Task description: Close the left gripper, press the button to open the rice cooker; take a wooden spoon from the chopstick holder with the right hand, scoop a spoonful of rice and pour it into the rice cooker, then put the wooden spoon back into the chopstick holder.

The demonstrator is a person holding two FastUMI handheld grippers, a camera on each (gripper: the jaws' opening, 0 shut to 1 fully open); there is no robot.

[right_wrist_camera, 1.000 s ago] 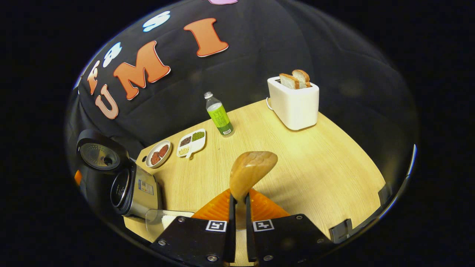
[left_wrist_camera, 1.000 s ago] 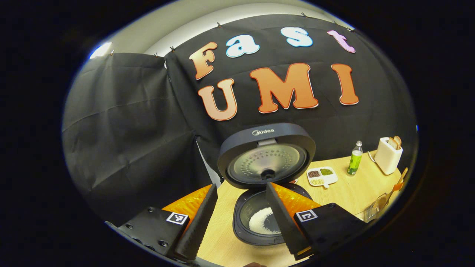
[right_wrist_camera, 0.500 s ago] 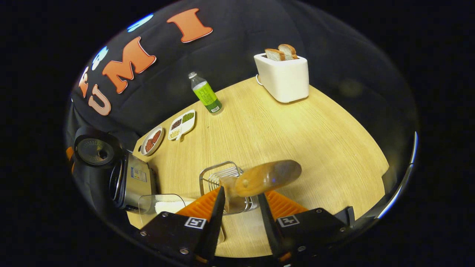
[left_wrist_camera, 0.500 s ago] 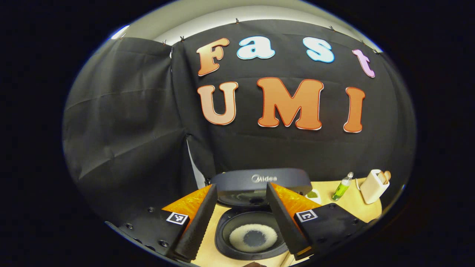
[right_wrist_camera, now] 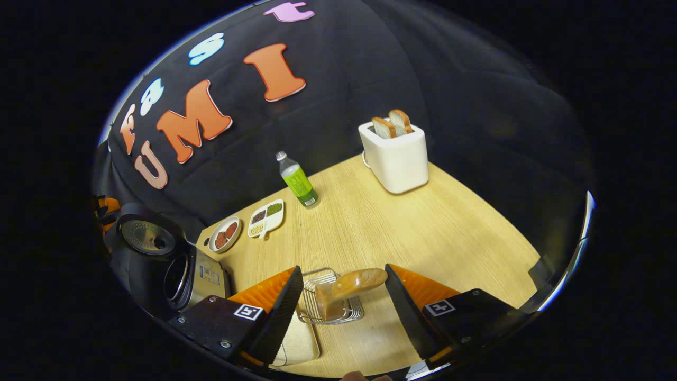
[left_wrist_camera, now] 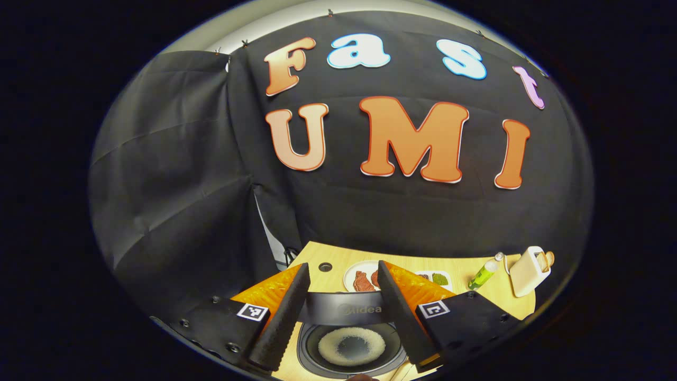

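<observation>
In the left gripper view, my left gripper [left_wrist_camera: 342,267] hangs open above the open rice cooker [left_wrist_camera: 344,309]. A ring of white rice [left_wrist_camera: 351,346] lies in the cooker's inner pot, below and between the fingers. In the right gripper view, my right gripper [right_wrist_camera: 344,269] is open wide with nothing held. The wooden spoon [right_wrist_camera: 359,280] leans in the wire chopstick holder [right_wrist_camera: 328,304] between and just beyond the fingers, its bowl pointing right. The rice cooker [right_wrist_camera: 180,267] stands at the left with its lid [right_wrist_camera: 145,238] up.
A clear box of rice [right_wrist_camera: 299,344] sits partly under my right gripper's left finger. Farther back stand a white toaster [right_wrist_camera: 396,159] with bread, a green bottle [right_wrist_camera: 296,180], a divided dish [right_wrist_camera: 267,217] and a small plate [right_wrist_camera: 225,233]. The table's right edge curves close by.
My right gripper opened and let go of the spoon, which now rests in the wire holder, and drew back. My left gripper rose, so the cooker sits lower in its view.
</observation>
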